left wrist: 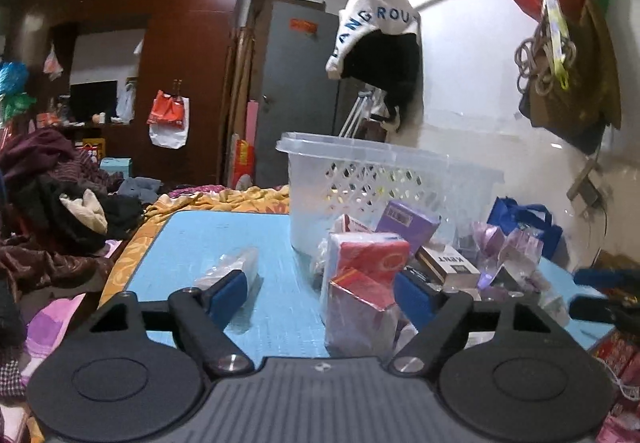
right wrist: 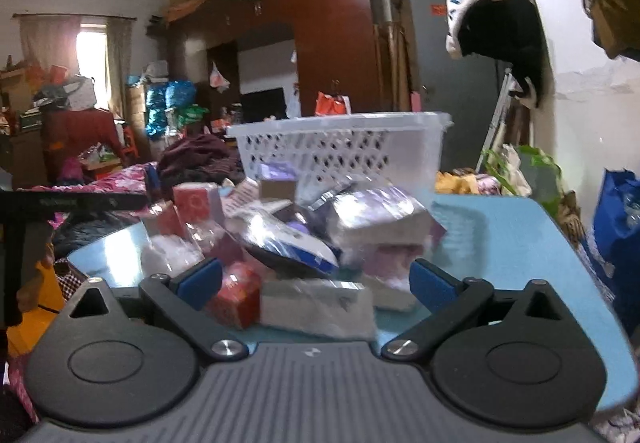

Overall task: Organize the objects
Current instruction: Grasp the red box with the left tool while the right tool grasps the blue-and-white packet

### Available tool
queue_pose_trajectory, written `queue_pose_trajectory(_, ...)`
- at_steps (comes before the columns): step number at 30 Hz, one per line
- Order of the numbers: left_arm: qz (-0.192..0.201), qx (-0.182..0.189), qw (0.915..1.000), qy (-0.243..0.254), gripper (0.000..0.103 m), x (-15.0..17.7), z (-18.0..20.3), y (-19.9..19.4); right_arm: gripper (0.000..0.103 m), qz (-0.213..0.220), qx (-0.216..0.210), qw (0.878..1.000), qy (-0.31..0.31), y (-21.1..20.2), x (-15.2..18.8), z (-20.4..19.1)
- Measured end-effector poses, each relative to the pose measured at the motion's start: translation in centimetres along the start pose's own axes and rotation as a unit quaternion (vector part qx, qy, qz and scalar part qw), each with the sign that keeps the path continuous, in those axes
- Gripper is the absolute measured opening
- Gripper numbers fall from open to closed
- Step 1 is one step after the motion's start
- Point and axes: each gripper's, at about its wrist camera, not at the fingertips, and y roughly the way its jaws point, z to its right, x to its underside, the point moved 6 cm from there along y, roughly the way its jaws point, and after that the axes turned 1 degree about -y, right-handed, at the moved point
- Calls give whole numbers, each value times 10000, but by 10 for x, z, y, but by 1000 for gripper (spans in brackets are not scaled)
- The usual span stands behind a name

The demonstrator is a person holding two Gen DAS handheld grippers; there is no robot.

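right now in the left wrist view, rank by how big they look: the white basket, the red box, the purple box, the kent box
1. white basket, clearly largest
2. red box, though it sits nearest the camera, which inflates it
3. purple box and kent box look about alike; both are partly hidden, so I won't rank them

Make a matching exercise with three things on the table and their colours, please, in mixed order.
Things:
1. basket
2. box marked KENT
3. table top

Colours:
a. light blue
b. clear white with holes
c. white and brown

Pairs: 1-b, 2-c, 3-a
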Motion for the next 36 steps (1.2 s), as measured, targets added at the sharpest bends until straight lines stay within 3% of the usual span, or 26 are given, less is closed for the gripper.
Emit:
queue_pose_trajectory(4, -57, 262, 9996, -28, 83, 3, 6, 9, 94, -104, -10, 9998, -192, 20, -5, -10)
queue_pose_trajectory(8, -17, 366, 9993, 103, 83, 4, 10, 11, 93, -390, -69, 9992, 113, 39, -3, -5)
queue_pose_trajectory(13, -8, 592, 9979, 259, 83, 9, 17, 9, 94, -364, -202, 9983, 406, 39, -5, 0)
queue_pose_trajectory(17, 16, 614, 9975, 351, 83, 11, 20, 6, 91, -407, -150, 9988, 219, 38, -4, -6)
queue_pose_trajectory(20, 12, 671, 9971, 373, 83, 11, 23, 6, 82, -428, -132, 9989, 120, 38, -4, -9)
queue_pose_trajectory(25, 18, 703, 9964, 472, 83, 13, 27, 5, 74, -446, -113, 9989, 96, 42, -4, -8)
queue_pose_trajectory(36, -130, 619, 9971, 432, 83, 17, 24, 12, 73, -471, -161, 9988, -32, 44, -6, -9)
